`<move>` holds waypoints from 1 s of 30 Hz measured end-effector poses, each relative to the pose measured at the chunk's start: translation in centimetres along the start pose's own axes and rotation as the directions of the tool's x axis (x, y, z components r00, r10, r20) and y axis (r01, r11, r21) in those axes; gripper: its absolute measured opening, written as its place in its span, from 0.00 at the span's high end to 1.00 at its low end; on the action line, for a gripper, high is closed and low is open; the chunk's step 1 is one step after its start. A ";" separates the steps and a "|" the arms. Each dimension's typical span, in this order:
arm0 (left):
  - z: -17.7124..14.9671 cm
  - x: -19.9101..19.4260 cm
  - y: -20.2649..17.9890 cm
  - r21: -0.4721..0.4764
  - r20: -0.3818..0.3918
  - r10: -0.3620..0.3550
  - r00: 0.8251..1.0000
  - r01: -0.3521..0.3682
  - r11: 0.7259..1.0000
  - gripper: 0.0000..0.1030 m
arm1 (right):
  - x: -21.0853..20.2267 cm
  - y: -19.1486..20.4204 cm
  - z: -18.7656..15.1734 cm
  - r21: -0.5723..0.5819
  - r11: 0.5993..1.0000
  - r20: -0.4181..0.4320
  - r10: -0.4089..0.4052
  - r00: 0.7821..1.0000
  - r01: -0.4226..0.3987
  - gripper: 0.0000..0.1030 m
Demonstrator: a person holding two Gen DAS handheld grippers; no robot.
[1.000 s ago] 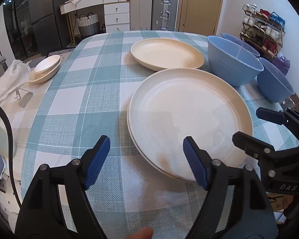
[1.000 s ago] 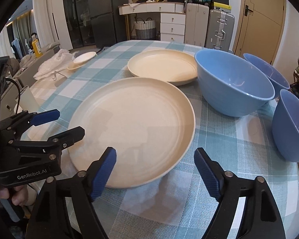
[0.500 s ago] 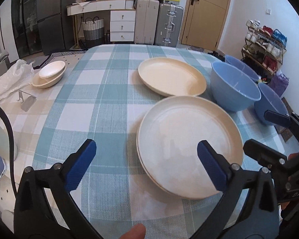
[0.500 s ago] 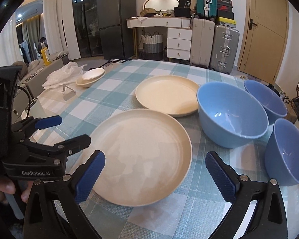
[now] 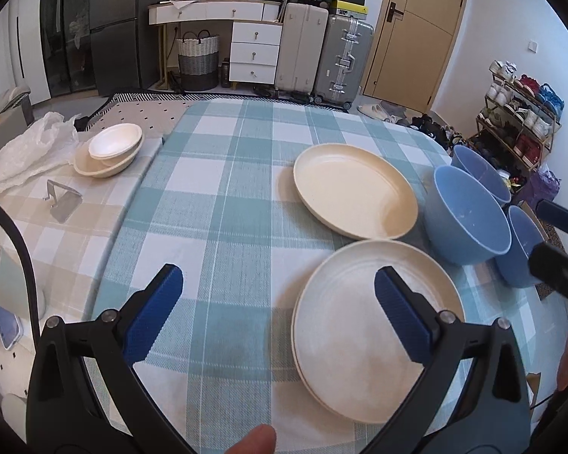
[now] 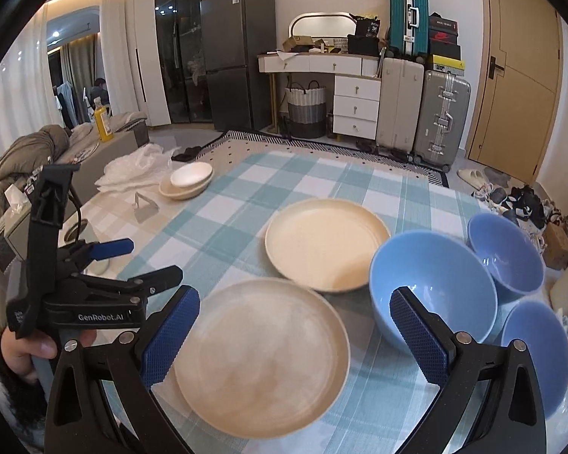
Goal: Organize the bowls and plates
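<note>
Over the checked tablecloth (image 5: 227, 204), from the left wrist camera, we see our left gripper (image 5: 278, 316) with its blue pads spread as wide as they go and nothing between them but cloth and the edge of a plate. Just under the right-hand pad sits the near stack of cream plates (image 5: 344, 355), two by the look of the doubled rim. Beyond it lies a single cream plate (image 5: 354, 189), close to the stack but apart from it. Three blue bowls (image 5: 465, 219) stand upright in a cluster at the table's right edge. Far left, on the beige cloth, two small pale dishes (image 5: 110, 149) are nested beside a crumpled plastic bag (image 5: 30, 147).

From the right wrist camera, our right gripper (image 6: 295, 331) is likewise wide open and holds nothing. The plate stack (image 6: 261, 355) lies below and between its pads, the single plate (image 6: 327, 242) behind it, and the largest blue bowl (image 6: 431, 283) just beside both. Our other tool shows at the left, in a hand (image 6: 26, 352).
</note>
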State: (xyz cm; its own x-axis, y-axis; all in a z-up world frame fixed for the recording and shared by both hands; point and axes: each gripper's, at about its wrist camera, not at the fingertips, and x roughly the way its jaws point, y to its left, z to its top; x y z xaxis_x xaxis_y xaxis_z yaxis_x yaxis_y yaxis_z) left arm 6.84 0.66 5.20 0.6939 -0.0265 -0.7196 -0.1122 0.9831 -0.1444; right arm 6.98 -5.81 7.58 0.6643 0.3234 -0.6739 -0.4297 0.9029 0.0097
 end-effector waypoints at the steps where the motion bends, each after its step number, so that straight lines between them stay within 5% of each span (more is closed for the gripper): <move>1: 0.5 0.1 0.0 -0.001 0.000 -0.002 1.000 0.002 1.000 0.02 | -0.1 -0.1 0.5 0.000 1.000 0.004 -0.004 1.000 0.004 0.00; 14: 5.6 3.6 0.4 -0.009 -0.020 -0.020 1.000 0.020 1.000 0.02 | 3.1 -3.3 5.1 0.091 0.996 -0.013 -0.023 1.000 0.024 0.00; 30: 6.9 13.6 0.1 -0.061 -0.120 -0.016 0.993 0.009 0.998 0.02 | 8.0 -7.4 6.2 0.181 0.981 -0.055 -0.059 0.997 0.068 0.00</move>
State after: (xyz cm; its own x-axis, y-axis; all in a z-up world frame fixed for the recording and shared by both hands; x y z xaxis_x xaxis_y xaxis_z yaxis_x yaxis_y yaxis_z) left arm 21.19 1.67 0.05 0.6050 -0.0638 -0.7937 -0.1497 0.9699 -0.1921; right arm 19.22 -8.12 6.66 0.6541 0.2532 -0.7128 -0.2658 0.9592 0.0968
